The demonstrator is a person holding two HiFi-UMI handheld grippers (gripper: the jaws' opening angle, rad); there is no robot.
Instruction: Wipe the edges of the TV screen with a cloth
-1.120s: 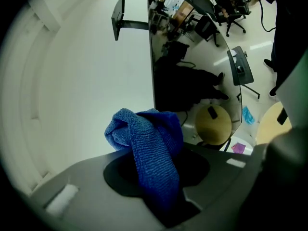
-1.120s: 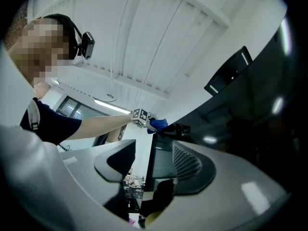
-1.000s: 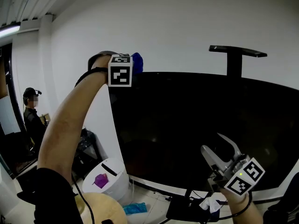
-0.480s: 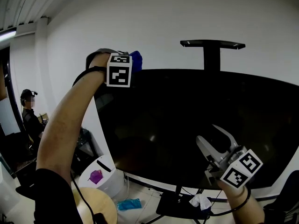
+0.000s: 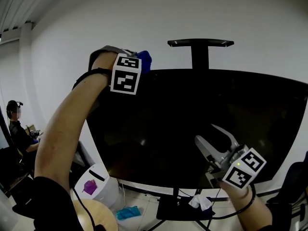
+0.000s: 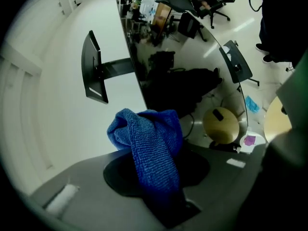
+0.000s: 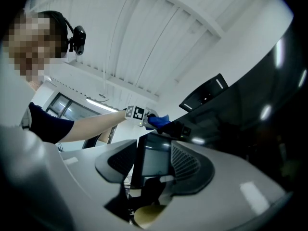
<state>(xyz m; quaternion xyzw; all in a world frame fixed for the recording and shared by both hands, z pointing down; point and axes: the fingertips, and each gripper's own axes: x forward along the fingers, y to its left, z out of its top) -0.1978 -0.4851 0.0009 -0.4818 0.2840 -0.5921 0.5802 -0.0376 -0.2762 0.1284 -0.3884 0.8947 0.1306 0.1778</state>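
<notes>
Up at the top edge of the TV screen (image 5: 192, 124), close to its left corner: blue cloth (image 5: 144, 60), seemingly touching the rim. Bunched and pinched tight in the left gripper (image 5: 136, 65), jaws squeezed together on one fold, loose end bulging out in front.

Lower right, in front of the glass and apparently apart from it: right gripper (image 5: 206, 133), jaws spread with nothing between them, having just been closing a little.

Looks like an early stretch of the job. Wiping along the top edge seems under way, with most of that edge to the right of the cloth yet to cover. Probably left to do as well: right side, bottom strip, left side. No telling clean stretches from dusty ones at this range.

Next calls for sliding the cloth rightward along the rim, toward the black bracket (image 5: 199, 43) standing up behind the top edge, with pressure kept on the rim and off the glass.

As for the screen: switched off, black and glossy, very wide, throwing back faint spots of room light. Thin pale strip along the bottom edge. No smears visible.
</notes>
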